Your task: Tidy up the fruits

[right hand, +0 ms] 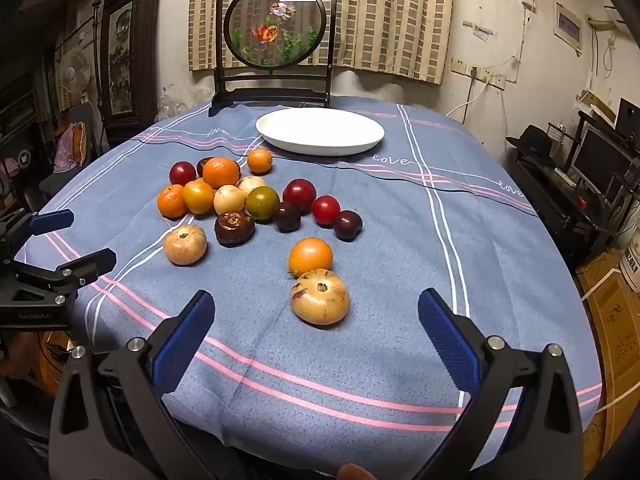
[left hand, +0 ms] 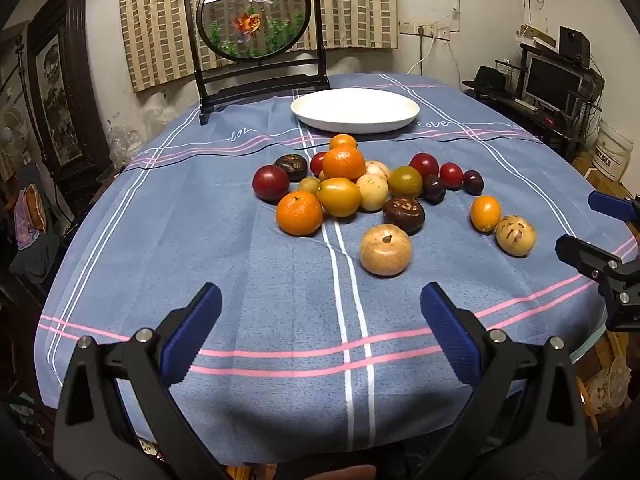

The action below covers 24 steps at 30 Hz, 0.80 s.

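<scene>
Several fruits lie in a loose pile [left hand: 360, 188] [right hand: 240, 200] on the blue striped cloth: oranges, red and dark plums, yellow-green tomatoes, pale round fruits. A white oval plate [left hand: 356, 110] [right hand: 320, 132] sits empty behind the pile. My left gripper [left hand: 320, 308] hovers open over the bare cloth in front of a tan fruit [left hand: 385, 250]. My right gripper [right hand: 316, 312] is open too, with a tan speckled fruit [right hand: 320, 298] [left hand: 515, 235] just beyond its tips and an orange fruit [right hand: 310, 257] behind that. Each gripper shows at the edge of the other's view.
A dark-framed round goldfish screen [left hand: 256, 20] [right hand: 276, 28] stands at the table's back edge behind the plate. The cloth [left hand: 260, 280] drops off at the near and side edges. Shelves with a monitor [left hand: 552, 84] stand to the right, a fan [right hand: 74, 72] to the left.
</scene>
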### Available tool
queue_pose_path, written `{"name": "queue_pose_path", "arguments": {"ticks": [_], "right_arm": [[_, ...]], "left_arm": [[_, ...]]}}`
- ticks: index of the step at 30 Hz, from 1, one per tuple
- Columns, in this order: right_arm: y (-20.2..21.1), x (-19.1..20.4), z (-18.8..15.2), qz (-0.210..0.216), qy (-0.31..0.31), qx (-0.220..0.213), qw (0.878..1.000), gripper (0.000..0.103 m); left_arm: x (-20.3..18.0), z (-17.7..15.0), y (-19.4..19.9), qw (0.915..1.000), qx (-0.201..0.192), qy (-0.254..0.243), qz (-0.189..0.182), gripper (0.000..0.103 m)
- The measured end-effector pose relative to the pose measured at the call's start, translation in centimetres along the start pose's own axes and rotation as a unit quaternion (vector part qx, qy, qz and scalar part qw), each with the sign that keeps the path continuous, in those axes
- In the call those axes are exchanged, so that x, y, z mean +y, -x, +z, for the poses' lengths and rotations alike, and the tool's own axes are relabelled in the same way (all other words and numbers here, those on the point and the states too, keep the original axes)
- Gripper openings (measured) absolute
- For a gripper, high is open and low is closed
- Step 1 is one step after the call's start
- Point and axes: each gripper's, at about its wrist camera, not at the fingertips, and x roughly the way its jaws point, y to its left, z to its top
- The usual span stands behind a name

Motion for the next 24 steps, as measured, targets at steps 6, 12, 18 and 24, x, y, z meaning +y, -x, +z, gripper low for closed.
{"name": "queue_pose_path", "arguments": {"ticks": [6,12,18,24], "right_arm": [[-0.2,0.0,0.0,0.003,-0.002,0.002,1.000,0.102],[0.0,-0.1,0.2,0.002,-0.003,0.004,1.000,0.102],[-0.5,0.0,-0.2,0.004,-0.002,0.008,1.000,0.102],[-0.6,0.1,-0.2,0.002,-0.002,0.010,1.000,0.102]], "left_arm": [[-0.9,0.0,-0.1,1.0000,0.005,0.001,0.006,0.101],[-1.4,-0.2,0.2,1.0000,-0.001,0.000,0.002,0.101],[-0.3,-0.2,0.0,1.0000,0.004,0.003,-0.008,0.101],[0.0,-0.2,-0.2,0.9999,0.010,0.008,-0.009,0.101]]}}
